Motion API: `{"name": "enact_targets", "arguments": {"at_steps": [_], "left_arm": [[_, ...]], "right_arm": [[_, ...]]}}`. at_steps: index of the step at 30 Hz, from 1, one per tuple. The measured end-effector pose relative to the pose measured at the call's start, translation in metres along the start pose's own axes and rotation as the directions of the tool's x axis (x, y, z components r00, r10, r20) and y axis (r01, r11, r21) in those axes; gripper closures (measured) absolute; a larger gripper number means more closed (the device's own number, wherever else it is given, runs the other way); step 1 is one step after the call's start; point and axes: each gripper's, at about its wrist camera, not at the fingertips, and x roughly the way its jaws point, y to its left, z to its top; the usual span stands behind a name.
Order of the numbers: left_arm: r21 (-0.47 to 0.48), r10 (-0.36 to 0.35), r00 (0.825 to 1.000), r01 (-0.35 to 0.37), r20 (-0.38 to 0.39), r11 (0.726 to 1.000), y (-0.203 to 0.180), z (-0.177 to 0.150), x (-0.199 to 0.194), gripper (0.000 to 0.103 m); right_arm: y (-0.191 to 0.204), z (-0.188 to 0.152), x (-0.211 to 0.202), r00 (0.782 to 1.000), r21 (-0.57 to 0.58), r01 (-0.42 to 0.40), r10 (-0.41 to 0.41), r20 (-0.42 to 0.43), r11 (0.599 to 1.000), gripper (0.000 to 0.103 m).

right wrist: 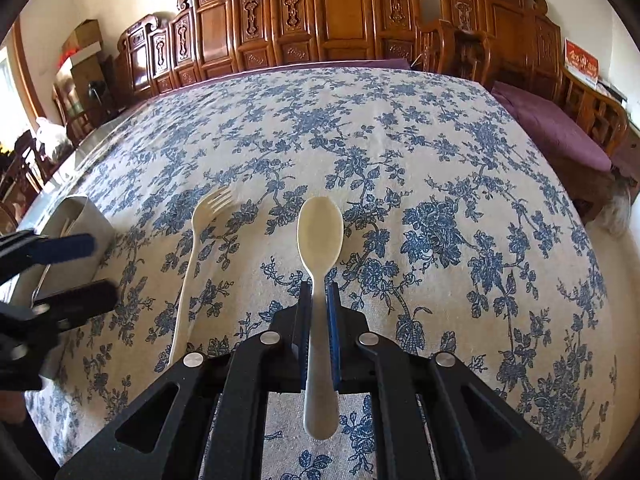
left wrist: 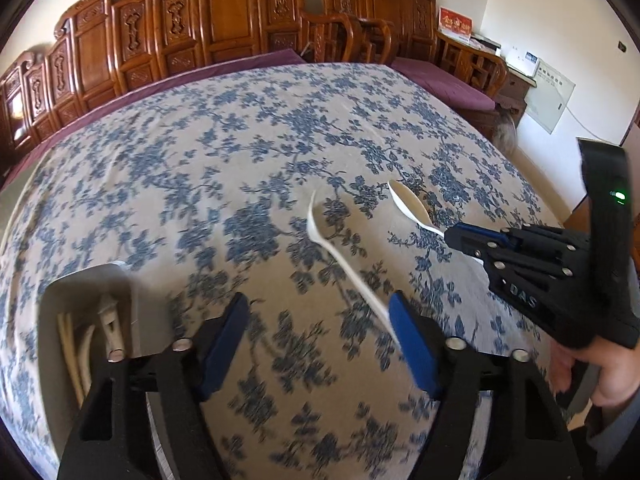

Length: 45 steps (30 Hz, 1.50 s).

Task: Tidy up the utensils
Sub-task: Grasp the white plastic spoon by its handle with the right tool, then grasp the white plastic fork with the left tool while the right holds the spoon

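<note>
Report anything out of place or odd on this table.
Only the fork is out of place: it lies loose on the floral tablecloth, outside the utensil holder. The spoon is clamped in the right hand-held gripper. Nothing looks spilled or damaged.

Fork handle (left wrist: 360, 280) motion-blurred beside the left gripper's pad (left wrist: 412, 344), contact perhaps, holder (left wrist: 86, 280) contents indistinct.

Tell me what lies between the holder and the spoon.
The fork lies on the cloth between the holder and the spoon that the right gripper grips; the right wrist view shows it best.
</note>
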Motion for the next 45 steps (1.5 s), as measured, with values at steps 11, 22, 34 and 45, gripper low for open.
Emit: {"name": "enact_targets", "arguments": {"at_steps": [11, 22, 34, 45], "left_arm": [[-0.053, -0.084, 0.994, 0.080, -0.074, 0.995, -0.013, 0.013, 0.045, 0.086], [-0.049, -0.040, 0.993, 0.035, -0.109, 0.998, -0.016, 0.011, 0.056, 0.099], [-0.034, 0.003, 0.997, -0.005, -0.078, 0.999, 0.000, -0.002, 0.019, 0.100], [-0.044, 0.044, 0.999, -0.045, -0.032, 0.998, 0.026, -0.013, -0.031, 0.100]], "right_arm": [[-0.014, 0.002, -0.008, 0.999, 0.064, -0.026, 0.024, 0.036, 0.998, 0.094], [-0.009, 0.004, -0.014, 0.998, 0.054, -0.032, 0.029, 0.056, 0.998, 0.094], [0.007, 0.007, -0.019, 0.998, 0.031, -0.017, 0.015, 0.065, 0.999, 0.094], [0.038, 0.002, -0.024, 0.998, -0.021, -0.004, 0.005, 0.061, 1.000, 0.094]]}}
